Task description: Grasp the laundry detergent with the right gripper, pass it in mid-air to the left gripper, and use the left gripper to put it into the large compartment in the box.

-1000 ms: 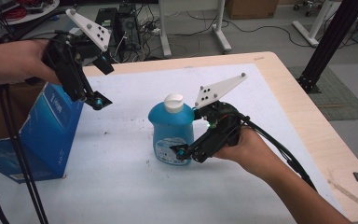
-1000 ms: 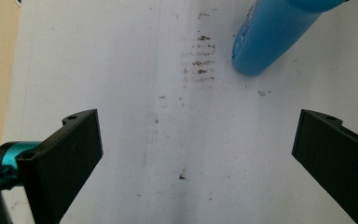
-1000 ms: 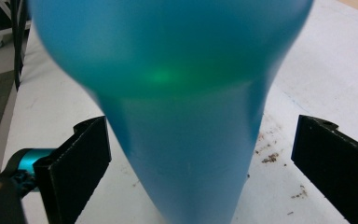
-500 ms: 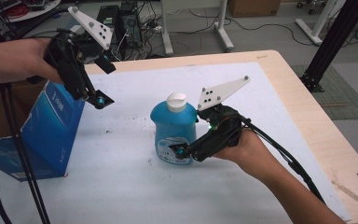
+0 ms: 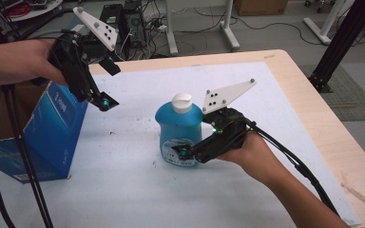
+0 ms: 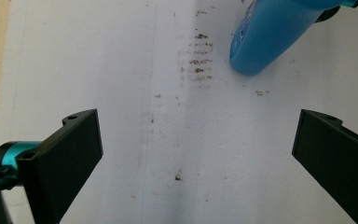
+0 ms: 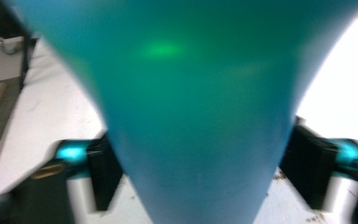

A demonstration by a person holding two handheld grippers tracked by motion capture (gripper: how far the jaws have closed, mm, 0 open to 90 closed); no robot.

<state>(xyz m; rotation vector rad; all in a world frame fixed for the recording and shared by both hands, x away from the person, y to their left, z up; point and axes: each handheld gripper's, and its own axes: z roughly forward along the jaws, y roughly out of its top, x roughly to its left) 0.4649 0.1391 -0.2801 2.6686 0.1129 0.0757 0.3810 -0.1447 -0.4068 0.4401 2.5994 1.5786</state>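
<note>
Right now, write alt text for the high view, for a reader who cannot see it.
A blue bottle with a white cap stands upright on a white table, the right gripper closing its jaws around its base. The left gripper hangs open above the table, beside a blue box at the left edge.

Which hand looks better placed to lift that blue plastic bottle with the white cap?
The right gripper: its jaws have just been closing around the blue plastic bottle. The left gripper hangs open above the table, apart from it.
</note>
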